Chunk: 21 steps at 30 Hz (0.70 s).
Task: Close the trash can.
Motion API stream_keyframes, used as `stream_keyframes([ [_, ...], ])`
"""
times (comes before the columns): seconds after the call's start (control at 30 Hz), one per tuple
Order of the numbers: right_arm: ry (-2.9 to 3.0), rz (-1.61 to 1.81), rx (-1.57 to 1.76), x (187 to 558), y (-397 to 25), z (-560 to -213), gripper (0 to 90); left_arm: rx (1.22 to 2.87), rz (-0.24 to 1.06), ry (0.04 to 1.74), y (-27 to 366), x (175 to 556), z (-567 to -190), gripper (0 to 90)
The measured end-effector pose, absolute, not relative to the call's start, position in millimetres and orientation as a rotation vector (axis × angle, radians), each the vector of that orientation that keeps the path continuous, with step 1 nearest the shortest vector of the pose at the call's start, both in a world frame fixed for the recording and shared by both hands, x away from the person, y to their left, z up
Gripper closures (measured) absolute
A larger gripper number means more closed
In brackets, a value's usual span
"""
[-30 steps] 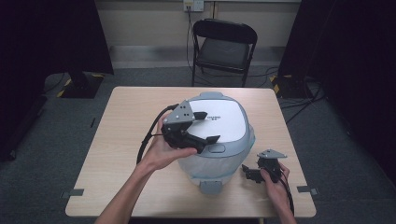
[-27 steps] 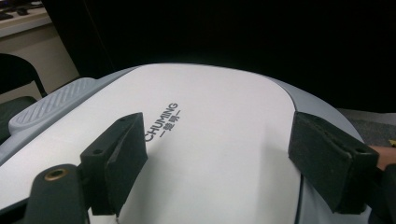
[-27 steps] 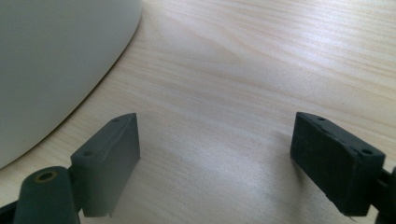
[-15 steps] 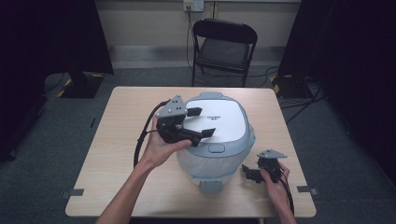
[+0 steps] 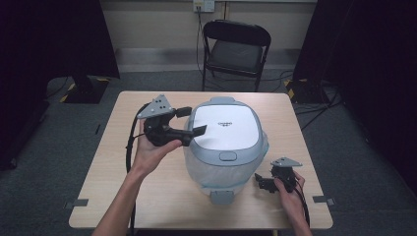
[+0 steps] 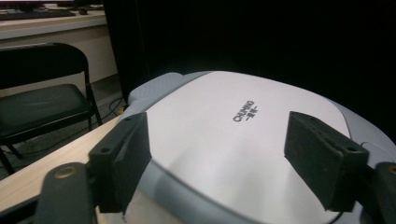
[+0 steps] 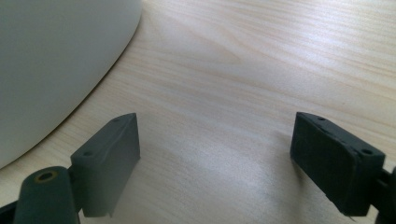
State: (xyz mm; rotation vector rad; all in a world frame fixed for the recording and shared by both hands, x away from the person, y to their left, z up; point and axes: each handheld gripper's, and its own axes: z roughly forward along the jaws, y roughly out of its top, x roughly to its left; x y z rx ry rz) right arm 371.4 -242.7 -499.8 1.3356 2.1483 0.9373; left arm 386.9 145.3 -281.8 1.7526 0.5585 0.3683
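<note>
While your left tongs (image 5: 193, 121) hang wide apart and empty at the left edge of the rice cooker's (image 5: 226, 142) white lid (image 6: 243, 140), your right tongs (image 5: 259, 183) rest wide on the bench (image 7: 261, 70), just beside the cooker's front right, holding nothing.

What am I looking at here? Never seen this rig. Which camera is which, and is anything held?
No robot arm: a person holds a two-jaw gripper in each hand. The high view looks down on a wooden table from above. On it stands a grey and white rice cooker, lid shut. The left gripper hovers at the cooker's left edge, jaws open; its own camera looks along them over the lid. The right gripper rests low on the table by the cooker's front right, also open; its camera sees bare wood and the cooker's side. Nothing is held. A folding chair stands behind.
</note>
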Motion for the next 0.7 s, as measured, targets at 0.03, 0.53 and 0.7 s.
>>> stream_keyframes([
  [0.03, 2.148, 0.937, 1.335, 371, -243, -500, 14.6, 1.746, 0.373, 0.572, 148, 388, -283, 23.7],
  [0.53, 2.148, 0.937, 1.337, 371, -243, -500, 14.6, 1.716, 0.480, 0.709, 205, 385, -289, 23.0],
  [0.7, 2.148, 0.937, 1.335, 371, -243, -500, 14.6, 1.723, 0.504, 0.787, 225, 384, -302, 22.5],
])
